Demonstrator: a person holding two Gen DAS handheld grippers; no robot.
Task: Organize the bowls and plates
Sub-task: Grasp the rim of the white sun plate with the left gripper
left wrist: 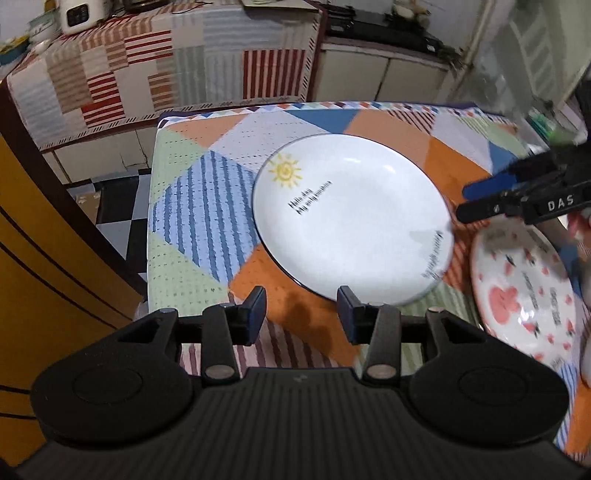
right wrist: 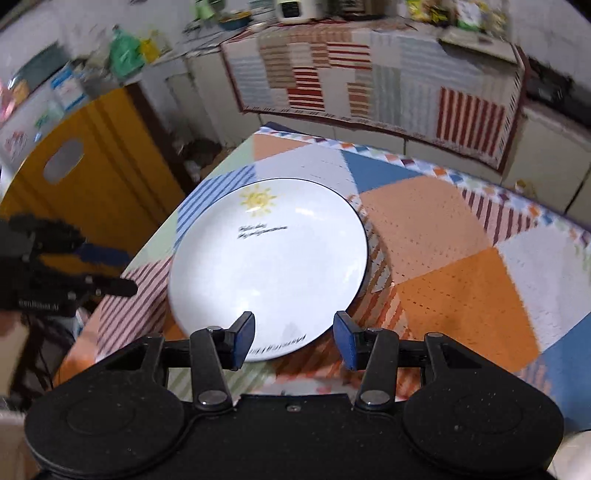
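Note:
A white plate (left wrist: 351, 218) with a yellow sun and black lettering lies flat on the patchwork tablecloth; the right wrist view has it too, as the white plate (right wrist: 269, 266). To its right sits a white dish with red hearts (left wrist: 524, 291), blurred. My left gripper (left wrist: 301, 314) hovers open just short of the plate's near rim, nothing between its pads. My right gripper (right wrist: 293, 332) is open over the plate's near rim, pads not touching it. Each gripper shows in the other's view: the right gripper (left wrist: 472, 202) by the plate's right edge, the left gripper (right wrist: 125, 271) at its left.
The table (left wrist: 184, 229) ends close to the plate's left, with checkered floor (left wrist: 118, 206) below. A yellow door (left wrist: 37, 258) stands at the left. Behind is a counter under a striped cloth (right wrist: 369, 74), with a white appliance (left wrist: 83, 13) on it.

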